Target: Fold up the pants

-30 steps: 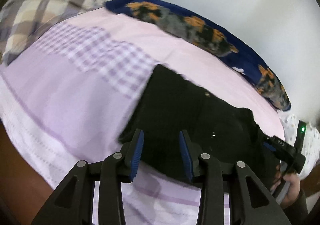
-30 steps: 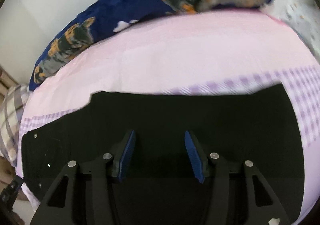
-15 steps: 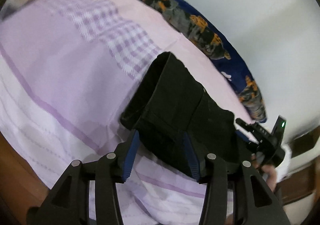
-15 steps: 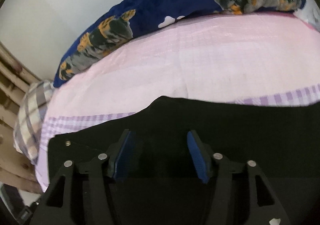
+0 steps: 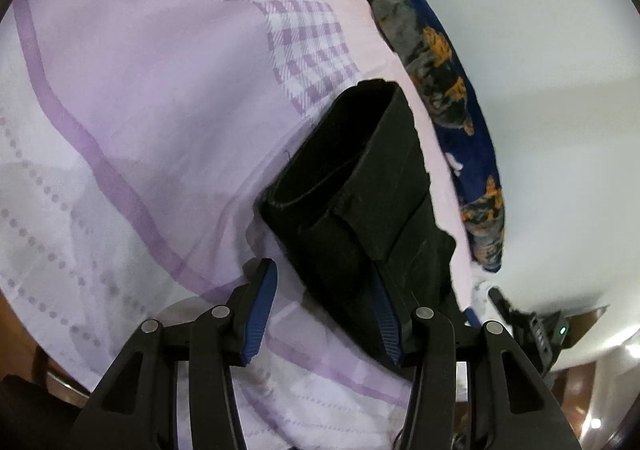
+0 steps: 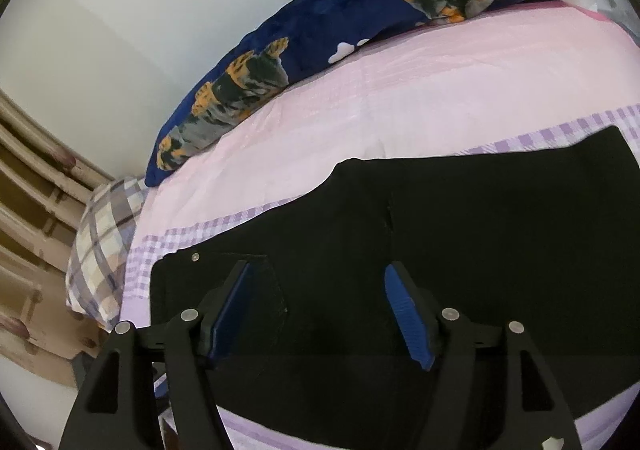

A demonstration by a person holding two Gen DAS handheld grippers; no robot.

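Note:
Black pants [image 5: 360, 201] lie on a bed with a pink and purple sheet [image 5: 140, 109]. In the left wrist view the waist end shows its open band toward me. My left gripper [image 5: 324, 310] is open, its jaws either side of the near edge of the pants. In the right wrist view the pants [image 6: 460, 250] spread flat and wide, with a metal button [image 6: 195, 257] at the left corner. My right gripper [image 6: 320, 314] is open just above the fabric, holding nothing. The other gripper [image 5: 536, 330] shows at the far right of the left wrist view.
A dark blue blanket with orange and grey cat prints [image 6: 320, 33] lies along the white wall at the bed's far side. A plaid pillow [image 6: 100, 246] sits at the left end, by a wooden headboard [image 6: 28, 217]. The bed edge [image 5: 60, 366] is near my left gripper.
My left gripper has swung lower and closer to the end of the pants, which now sits between its jaws. My right gripper has shifted left along the pants, showing the button corner and pillow.

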